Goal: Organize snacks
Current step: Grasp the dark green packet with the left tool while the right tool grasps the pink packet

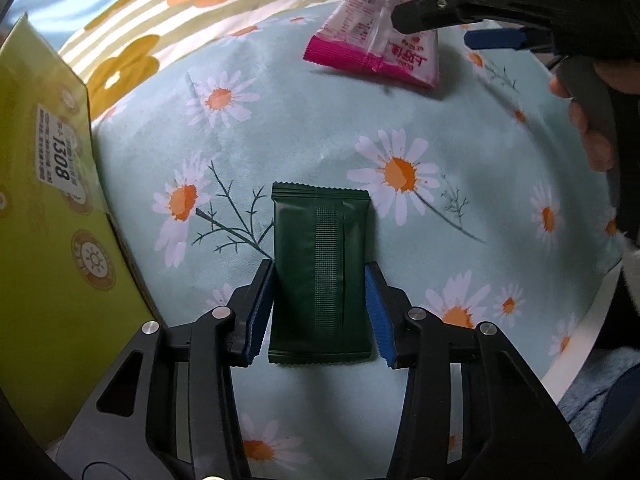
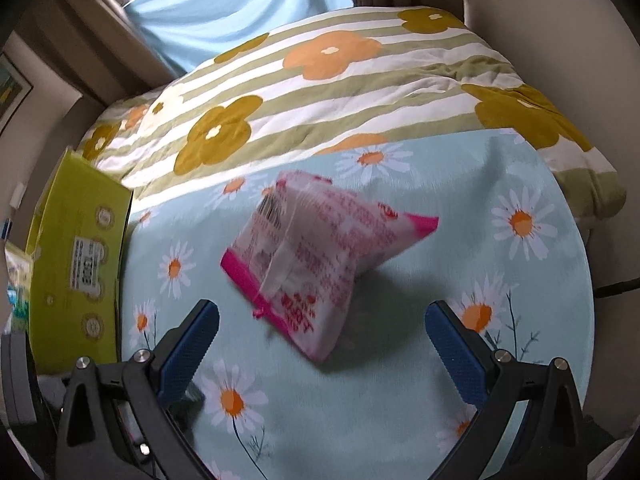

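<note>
A dark green snack packet [image 1: 320, 276] lies flat on the daisy-print cloth [image 1: 440, 128], seam side up. My left gripper [image 1: 319, 266] is shut on it, a blue pad pressed against each long side. A pink and white snack packet [image 1: 372, 36] lies farther off on the same cloth. In the right wrist view this pink packet [image 2: 316, 256] sits puffed up just ahead of my right gripper [image 2: 322, 312], which is open, with wide-spread fingers apart from the packet. In the left wrist view the right gripper [image 1: 434, 30] hovers over the packet's right end.
A yellow-green cardboard box [image 1: 48, 200] with a white label stands along the left edge of the cloth, also the box [image 2: 80, 248] in the right wrist view. A striped quilt with orange flowers [image 2: 320, 80] lies bunched behind. A hand [image 1: 592, 140] holds the right gripper.
</note>
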The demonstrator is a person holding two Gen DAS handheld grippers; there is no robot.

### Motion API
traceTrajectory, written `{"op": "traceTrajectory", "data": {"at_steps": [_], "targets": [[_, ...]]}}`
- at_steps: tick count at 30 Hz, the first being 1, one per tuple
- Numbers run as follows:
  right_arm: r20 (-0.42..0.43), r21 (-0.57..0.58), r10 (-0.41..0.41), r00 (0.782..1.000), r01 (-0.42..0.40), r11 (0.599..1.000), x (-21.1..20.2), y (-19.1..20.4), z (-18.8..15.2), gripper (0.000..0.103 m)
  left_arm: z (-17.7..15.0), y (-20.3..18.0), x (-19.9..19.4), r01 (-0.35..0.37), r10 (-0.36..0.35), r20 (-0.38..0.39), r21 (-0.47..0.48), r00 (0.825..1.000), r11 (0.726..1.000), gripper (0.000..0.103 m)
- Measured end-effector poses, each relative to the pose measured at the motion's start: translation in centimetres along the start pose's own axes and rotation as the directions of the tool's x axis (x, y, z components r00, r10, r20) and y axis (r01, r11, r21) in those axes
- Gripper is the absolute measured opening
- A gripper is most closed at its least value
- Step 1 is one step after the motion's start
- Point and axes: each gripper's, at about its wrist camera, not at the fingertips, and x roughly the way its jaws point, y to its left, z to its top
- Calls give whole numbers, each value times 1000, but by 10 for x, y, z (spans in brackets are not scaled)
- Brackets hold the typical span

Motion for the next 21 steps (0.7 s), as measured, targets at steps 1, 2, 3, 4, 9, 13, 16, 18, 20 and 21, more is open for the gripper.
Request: {"op": "traceTrajectory", "data": {"at_steps": [1, 2, 3, 4, 9, 13, 16, 18, 20, 21], "targets": [[2, 16, 7, 1000, -7, 1000, 2, -2, 3, 97, 2, 2, 0, 3, -3, 1, -12, 1000, 1000, 41], [2, 29, 15, 1000, -15, 999, 5, -3, 4, 95, 2, 3, 0, 7, -7, 3, -20, 1000, 1000, 41], [1, 50, 30, 1000, -30, 998, 9, -6, 7, 90, 3, 4, -1, 9, -9, 6, -29, 1000, 1000, 41], [1, 67, 39, 999, -39, 997, 12, -9, 8, 84, 4, 4, -1, 10, -9, 7, -35, 1000, 999, 41], [16, 68, 56, 998, -57, 996, 23, -7, 16, 70, 4, 4, -2, 8, -7, 15, -71, 1000, 997, 41], [27, 21, 74, 997, -74, 997, 26, 2, 17, 51, 4, 4, -4, -1, 3, 23, -90, 1000, 996, 41], [28, -15, 82, 996, -82, 997, 24, 7, 15, 46, 3, 2, -7, -11, 14, 31, -105, 999, 994, 41], [30, -28, 86, 996, -85, 996, 21, 8, 13, 41, 3, 0, -10, -14, 19, 37, -113, 999, 993, 41], [36, -37, 88, 995, -87, 996, 16, 8, 12, 39, 2, -2, -14, -17, 22, 44, -124, 999, 992, 41], [43, -43, 90, 995, -88, 995, 12, 9, 11, 38, 2, -3, -17, -11, 18, 47, -140, 999, 990, 41]]}}
